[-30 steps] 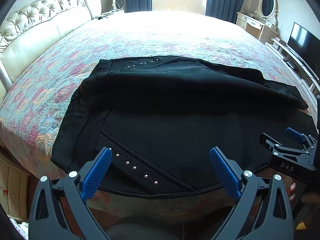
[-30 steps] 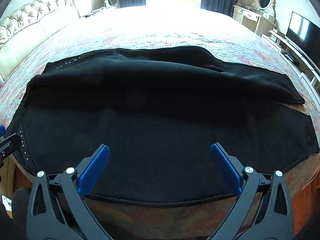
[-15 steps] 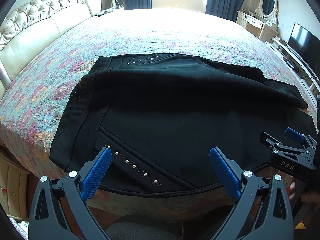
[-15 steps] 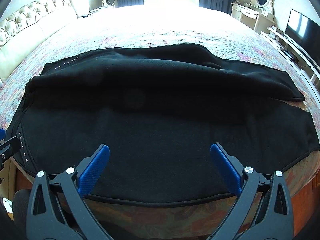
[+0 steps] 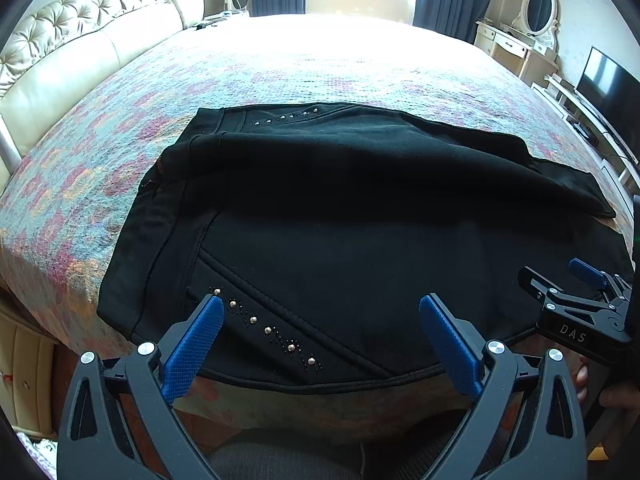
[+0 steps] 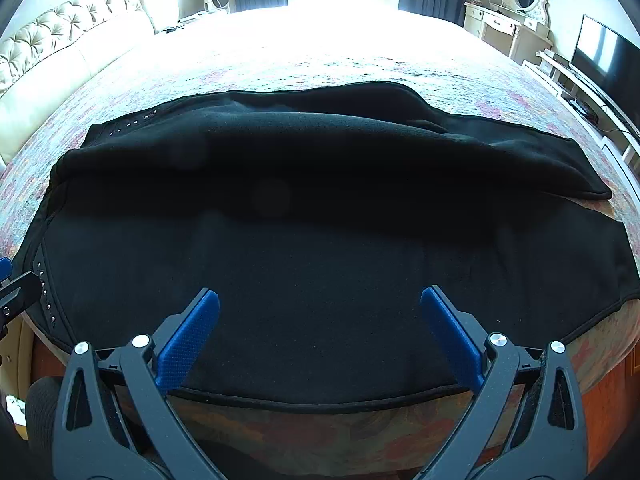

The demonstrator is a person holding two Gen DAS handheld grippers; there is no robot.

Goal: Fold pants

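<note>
Black pants [image 5: 360,216] lie across the near edge of the bed, folded lengthwise, with the far leg lapped over the near one. The waistband is at the left and a row of metal studs [image 5: 268,330] marks the near pocket. The pants fill the right wrist view [image 6: 320,240]. My left gripper [image 5: 320,308] is open and empty, over the near hem by the waist. My right gripper [image 6: 320,300] is open and empty, over the near hem further along the leg. It also shows at the right of the left wrist view [image 5: 560,280].
The bed has a patterned pink and blue cover [image 5: 320,68]. A cream tufted headboard [image 5: 80,40] stands at the left. A dresser with a mirror [image 5: 528,28] and a TV [image 5: 608,88] stand at the right. The bed's front edge [image 6: 320,436] is just below the grippers.
Both grippers have drawn back and risen slightly, so the pants sit a bit lower and farther in view. The pants have not moved. Both jaws stay open.
</note>
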